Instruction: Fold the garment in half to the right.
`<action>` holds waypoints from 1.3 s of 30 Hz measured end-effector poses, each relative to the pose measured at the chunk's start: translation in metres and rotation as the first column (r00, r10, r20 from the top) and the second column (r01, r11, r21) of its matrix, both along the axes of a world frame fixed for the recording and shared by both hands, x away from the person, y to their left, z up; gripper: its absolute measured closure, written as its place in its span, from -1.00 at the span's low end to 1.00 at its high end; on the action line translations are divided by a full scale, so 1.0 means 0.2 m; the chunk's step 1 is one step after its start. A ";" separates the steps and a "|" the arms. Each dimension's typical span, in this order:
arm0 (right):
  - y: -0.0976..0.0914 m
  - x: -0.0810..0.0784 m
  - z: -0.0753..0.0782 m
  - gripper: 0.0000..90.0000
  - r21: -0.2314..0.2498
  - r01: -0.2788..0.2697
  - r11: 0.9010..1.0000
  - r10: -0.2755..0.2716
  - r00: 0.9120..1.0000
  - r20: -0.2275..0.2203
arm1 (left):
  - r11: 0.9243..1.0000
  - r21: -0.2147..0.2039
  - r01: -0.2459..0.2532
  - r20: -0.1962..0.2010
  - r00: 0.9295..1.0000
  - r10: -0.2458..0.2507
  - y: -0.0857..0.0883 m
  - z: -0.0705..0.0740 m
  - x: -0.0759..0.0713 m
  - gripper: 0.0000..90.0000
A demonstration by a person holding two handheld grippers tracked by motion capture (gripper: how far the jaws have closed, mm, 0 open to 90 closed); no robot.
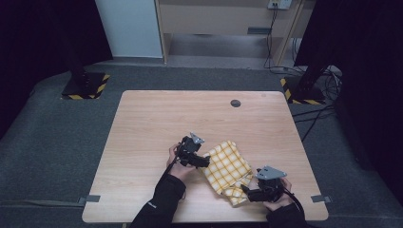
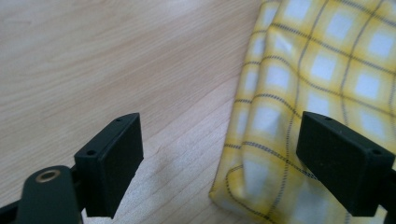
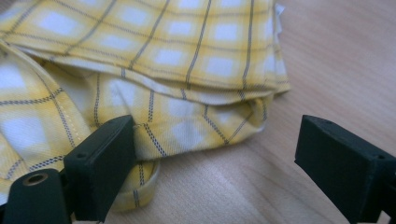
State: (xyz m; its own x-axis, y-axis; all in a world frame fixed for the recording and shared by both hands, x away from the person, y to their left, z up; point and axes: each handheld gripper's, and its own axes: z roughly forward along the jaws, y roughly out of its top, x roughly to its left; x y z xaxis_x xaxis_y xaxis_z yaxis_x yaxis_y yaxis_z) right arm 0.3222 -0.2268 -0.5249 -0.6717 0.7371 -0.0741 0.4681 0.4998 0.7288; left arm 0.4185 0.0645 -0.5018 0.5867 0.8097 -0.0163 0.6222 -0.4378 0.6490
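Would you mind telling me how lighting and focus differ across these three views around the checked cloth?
High view: dim, dark at the corners, the yellow checked cloth small but readable. Left gripper view: bright, the cloth sharp, the near fingers softer, a faint shadow on the table beside the cloth. Right gripper view: bright, cloth folds crisp, shadow beneath their edge.

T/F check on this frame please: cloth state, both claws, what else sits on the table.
1. The yellow checked cloth lies folded on the light wooden table. True.
2. The left claw is clamped on the cloth. False: its jaws stand open over the cloth's edge.
3. The right claw is open at a corner of the cloth. True.
4. The cloth hangs over the table's edge. False: it lies wholly on the top.
5. A small dark round disc sits near the far edge. True.
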 end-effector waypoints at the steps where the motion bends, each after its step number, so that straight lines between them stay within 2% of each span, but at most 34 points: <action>1: 0.00 0.00 -0.01 -0.73 0.002 0.000 1.000 0.000 1.000 -0.007 | 1.000 -0.007 -0.001 -0.010 1.000 0.001 0.00 -0.01 0.01 -0.71; 4: 0.00 0.01 0.00 -0.74 0.004 0.003 1.000 -0.003 1.000 -0.005 | 1.000 -0.007 -0.001 -0.008 1.000 0.001 0.00 -0.01 0.01 -0.72; 8: -0.02 0.00 0.04 -0.75 0.065 0.009 0.998 -0.009 1.000 -0.002 | 1.000 -0.022 0.004 0.010 1.000 -0.004 0.03 0.03 -0.04 -0.69; 12: -0.03 0.01 0.10 -0.81 0.156 0.006 0.988 -0.006 1.000 0.001 | 0.994 -0.108 0.018 -0.005 1.000 -0.019 0.09 0.06 -0.11 -0.69; 14: -0.02 0.02 0.12 -0.84 0.168 0.010 0.986 -0.009 1.000 -0.005 | 0.989 -0.148 0.020 -0.009 1.000 -0.021 0.12 0.07 -0.16 -0.69; 15: -0.02 0.03 0.12 -0.85 0.164 0.013 0.986 -0.011 1.000 -0.009 | 0.988 -0.154 0.024 -0.002 1.000 -0.025 0.14 0.07 -0.18 -0.70; 20: -0.02 0.03 0.09 -0.87 0.134 0.019 0.991 -0.013 0.999 -0.045 | 0.989 -0.144 0.032 0.021 0.999 -0.029 0.20 0.06 -0.31 -0.73; 24: -0.03 0.03 0.08 -0.89 0.127 0.015 0.992 -0.005 0.997 -0.080 | 0.992 -0.126 0.023 0.024 1.000 -0.020 0.26 0.03 -0.37 -0.74; 27: -0.03 0.03 0.07 -0.91 0.111 0.010 0.994 -0.001 0.997 -0.079 | 0.994 -0.105 0.017 0.010 1.000 -0.017 0.29 0.00 -0.39 -0.76; 30: -0.03 0.03 0.06 -0.93 0.077 0.011 0.997 -0.006 0.997 -0.072 | 0.997 -0.078 0.006 0.007 1.000 -0.006 0.32 -0.03 -0.41 -0.77; 33: -0.04 0.03 0.05 -0.93 0.064 0.009 0.998 -0.004 0.997 -0.071 | 0.999 -0.052 -0.011 0.017 1.000 0.011 0.37 -0.03 -0.43 -0.78; 39: -0.05 0.01 0.04 -0.93 0.051 0.004 0.999 0.000 0.998 -0.066 | 0.998 -0.026 -0.050 0.017 0.999 0.051 0.50 -0.08 -0.49 -0.82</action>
State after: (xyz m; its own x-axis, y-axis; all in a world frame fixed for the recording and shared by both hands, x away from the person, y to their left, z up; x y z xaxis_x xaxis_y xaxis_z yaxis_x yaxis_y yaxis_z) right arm 0.3235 -0.2362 -0.5169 -0.6724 0.7402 0.0075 0.5166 0.4620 0.7209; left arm 0.3209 0.1649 -0.5174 0.5455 0.8377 -0.0275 0.6315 -0.3892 0.6707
